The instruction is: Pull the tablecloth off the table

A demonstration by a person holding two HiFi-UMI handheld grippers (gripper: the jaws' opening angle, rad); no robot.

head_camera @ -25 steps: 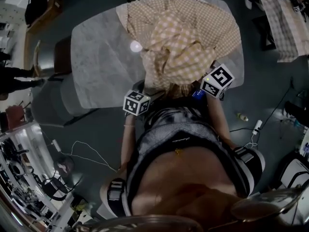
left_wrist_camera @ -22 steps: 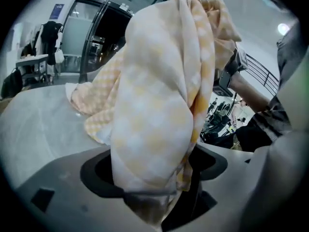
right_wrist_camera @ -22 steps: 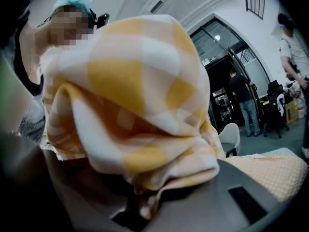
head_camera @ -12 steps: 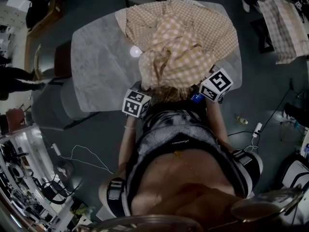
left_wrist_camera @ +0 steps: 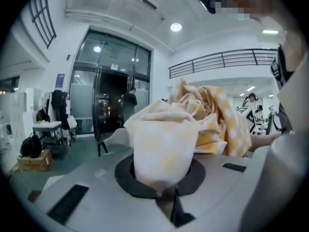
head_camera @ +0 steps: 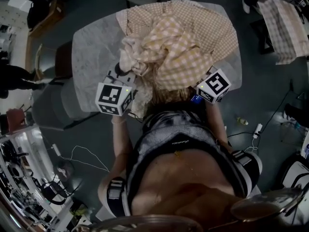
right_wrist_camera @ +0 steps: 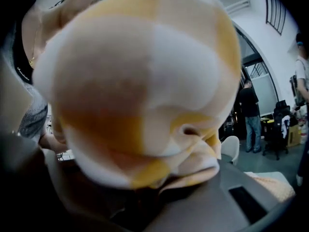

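Two grips | left gripper (left_wrist_camera: 166, 199) fingers pinch tablecloth (head_camera: 193, 33) fold | right gripper (right_wrist_camera: 145, 185) fingers seemingly clamp its bunch

The tablecloth (head_camera: 188, 57) is soft, matt woven cloth in a yellow-and-white check, heavily creased; the table (head_camera: 91, 57) has a smooth, pale, faintly mottled top.

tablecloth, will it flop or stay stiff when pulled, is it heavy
Probably floppy: the tablecloth bunches into soft folds where the left hand-held gripper pinches it. Likely light: a small pinch holds up a bundle. Much lies on the table, so it may drag.
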